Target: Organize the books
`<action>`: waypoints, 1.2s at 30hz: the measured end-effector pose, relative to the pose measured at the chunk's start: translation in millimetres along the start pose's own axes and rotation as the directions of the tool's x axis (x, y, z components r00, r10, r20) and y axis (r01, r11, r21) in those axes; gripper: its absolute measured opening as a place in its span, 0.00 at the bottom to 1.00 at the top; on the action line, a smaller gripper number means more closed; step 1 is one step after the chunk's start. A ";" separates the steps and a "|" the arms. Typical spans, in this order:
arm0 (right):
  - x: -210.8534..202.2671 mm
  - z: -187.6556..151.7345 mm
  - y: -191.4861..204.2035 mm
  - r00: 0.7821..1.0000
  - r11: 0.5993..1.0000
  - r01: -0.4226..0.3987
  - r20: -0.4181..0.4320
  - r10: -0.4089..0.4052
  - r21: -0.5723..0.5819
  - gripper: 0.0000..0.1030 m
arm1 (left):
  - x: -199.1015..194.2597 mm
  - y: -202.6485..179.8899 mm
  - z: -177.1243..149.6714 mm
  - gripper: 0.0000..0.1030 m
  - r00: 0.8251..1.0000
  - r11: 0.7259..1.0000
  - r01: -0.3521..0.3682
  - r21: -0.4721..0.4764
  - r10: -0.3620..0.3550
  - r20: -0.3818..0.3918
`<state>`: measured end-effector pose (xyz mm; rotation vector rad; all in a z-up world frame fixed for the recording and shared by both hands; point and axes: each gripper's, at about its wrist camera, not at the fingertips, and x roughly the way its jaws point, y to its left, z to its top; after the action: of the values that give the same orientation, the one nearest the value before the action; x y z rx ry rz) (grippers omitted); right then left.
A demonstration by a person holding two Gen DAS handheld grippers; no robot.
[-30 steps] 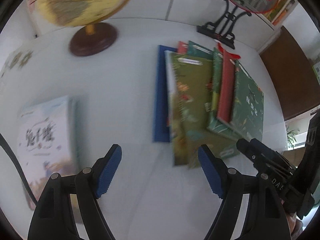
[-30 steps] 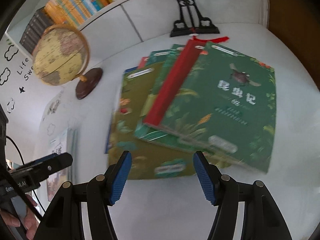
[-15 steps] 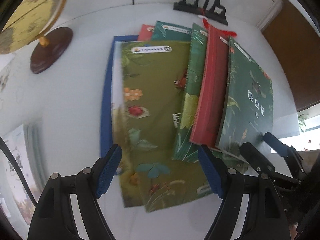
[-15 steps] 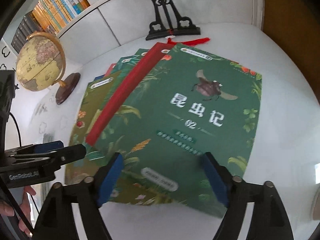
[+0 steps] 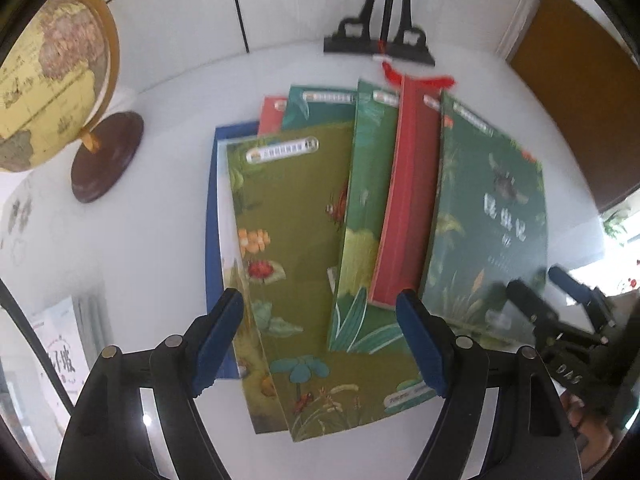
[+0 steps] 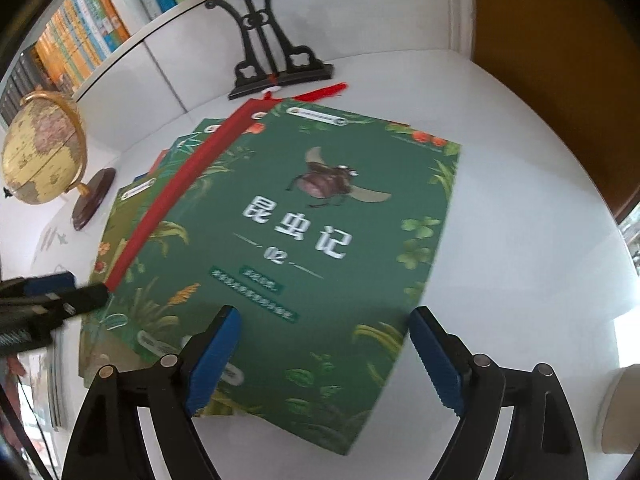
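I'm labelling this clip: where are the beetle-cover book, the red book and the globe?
beetle-cover book (image 6: 320, 248), right wrist view, middle of its green cover.
red book (image 5: 412, 216), left wrist view, its red cover.
globe (image 5: 44, 92), left wrist view, the yellow sphere.

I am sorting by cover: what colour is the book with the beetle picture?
Dark green with leaf patterns; the beetle book shows best in the right wrist view.

Open left tool (image 5: 320, 340) over fanned books (image 5: 304, 248)
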<state>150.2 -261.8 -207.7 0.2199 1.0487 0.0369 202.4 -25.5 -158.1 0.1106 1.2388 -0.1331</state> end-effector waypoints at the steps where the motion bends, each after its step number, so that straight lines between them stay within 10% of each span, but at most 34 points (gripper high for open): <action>1: -0.4 -0.6 -2.9 1.000 1.000 0.003 0.001 -0.003 0.006 0.83 | -0.7 0.2 1.4 0.75 1.000 1.000 0.010 -0.003 -0.010 0.000; 13: -4.2 -5.1 -28.5 0.999 0.998 0.040 0.023 -0.041 0.046 0.83 | 12.5 -18.8 20.5 0.75 0.988 0.988 0.153 -0.022 -0.153 0.015; 18: -3.0 0.1 -30.7 0.992 0.989 -0.118 0.046 0.114 0.087 0.84 | 21.4 -49.2 31.0 0.75 0.979 0.977 0.202 0.063 -0.204 0.026; 22: 2.4 4.8 -22.3 0.981 0.975 -0.188 0.068 0.181 0.119 0.94 | 26.1 -64.6 37.6 0.65 0.978 0.975 0.200 0.094 -0.204 0.033; 25: 3.5 6.3 -20.3 0.982 0.979 -0.176 0.085 0.167 0.107 0.94 | 24.4 -70.2 37.7 0.29 0.978 0.972 0.195 0.134 -0.202 0.046; 30: 7.0 12.7 -12.8 0.989 0.989 -0.140 0.058 0.138 0.040 0.94 | 25.8 -89.6 22.5 0.27 0.989 0.958 0.122 0.258 -0.139 0.049; 36: 6.1 15.1 -7.9 0.987 0.988 -0.155 0.039 0.156 -0.024 0.95 | 16.4 -62.1 9.2 0.27 0.983 0.975 0.182 0.129 -0.185 0.016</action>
<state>165.7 -271.2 -207.2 0.2824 0.9883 0.1830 206.2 -88.9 -171.3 0.1039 1.2114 -0.3729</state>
